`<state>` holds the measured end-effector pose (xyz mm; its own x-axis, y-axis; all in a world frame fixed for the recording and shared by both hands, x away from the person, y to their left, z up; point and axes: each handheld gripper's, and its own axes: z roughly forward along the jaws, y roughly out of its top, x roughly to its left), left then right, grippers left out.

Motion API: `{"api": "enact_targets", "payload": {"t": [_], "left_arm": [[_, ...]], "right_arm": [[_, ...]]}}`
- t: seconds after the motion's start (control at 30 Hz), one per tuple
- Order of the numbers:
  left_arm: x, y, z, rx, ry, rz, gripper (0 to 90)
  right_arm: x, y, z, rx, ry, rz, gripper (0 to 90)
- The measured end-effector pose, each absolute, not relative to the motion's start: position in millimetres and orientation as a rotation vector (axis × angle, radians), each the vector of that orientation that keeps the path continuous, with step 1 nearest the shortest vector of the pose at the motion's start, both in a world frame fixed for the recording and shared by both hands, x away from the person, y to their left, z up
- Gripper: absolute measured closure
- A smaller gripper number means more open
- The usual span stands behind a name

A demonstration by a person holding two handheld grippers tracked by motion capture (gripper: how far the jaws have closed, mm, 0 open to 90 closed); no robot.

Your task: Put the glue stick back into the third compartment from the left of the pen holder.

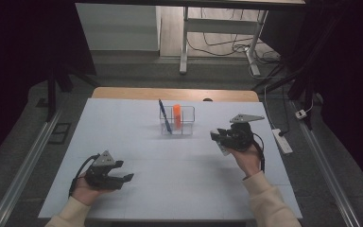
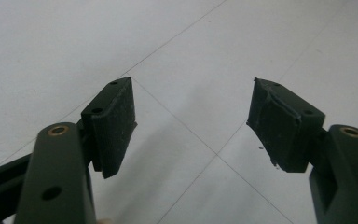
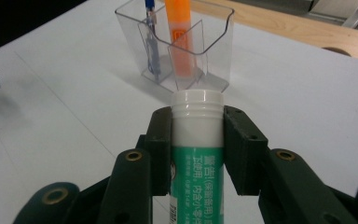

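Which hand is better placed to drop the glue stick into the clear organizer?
Right. The right gripper is already shut on the glue stick, near the clear organizer holding a blue pen and an orange highlighter. The left gripper is open, holding nothing, farther away.

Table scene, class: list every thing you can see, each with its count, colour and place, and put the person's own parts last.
Table: one, white top with a wooden far edge, centre of the high view.
Pen holder: one, clear plastic with compartments, at the far middle of the table.
Pen: one, blue, upright in a compartment of the pen holder.
Marker: one, orange, upright in the compartment beside the pen.
Glue stick: one, white tube with a green label, clamped between the right gripper's jaws, pointing toward the pen holder.
Power strip: one, white, on the floor right of the table.
Left gripper: one, black, jaws apart with nothing between them, over the near left of the table.
Right gripper: one, black, at the table's right.
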<state>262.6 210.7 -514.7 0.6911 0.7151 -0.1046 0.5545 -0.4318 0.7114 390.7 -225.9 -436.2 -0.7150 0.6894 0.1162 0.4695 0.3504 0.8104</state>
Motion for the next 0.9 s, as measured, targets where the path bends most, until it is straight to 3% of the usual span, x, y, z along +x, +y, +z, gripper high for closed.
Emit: {"api": "enact_targets", "payload": {"t": [0.9], "left_arm": [[263.1,211.0,-514.8,2.145,0.972,0.275,31.4]], "right_arm": [[392.4,-233.0,-426.3,1.013,2.253,1.500,64.6]]}}
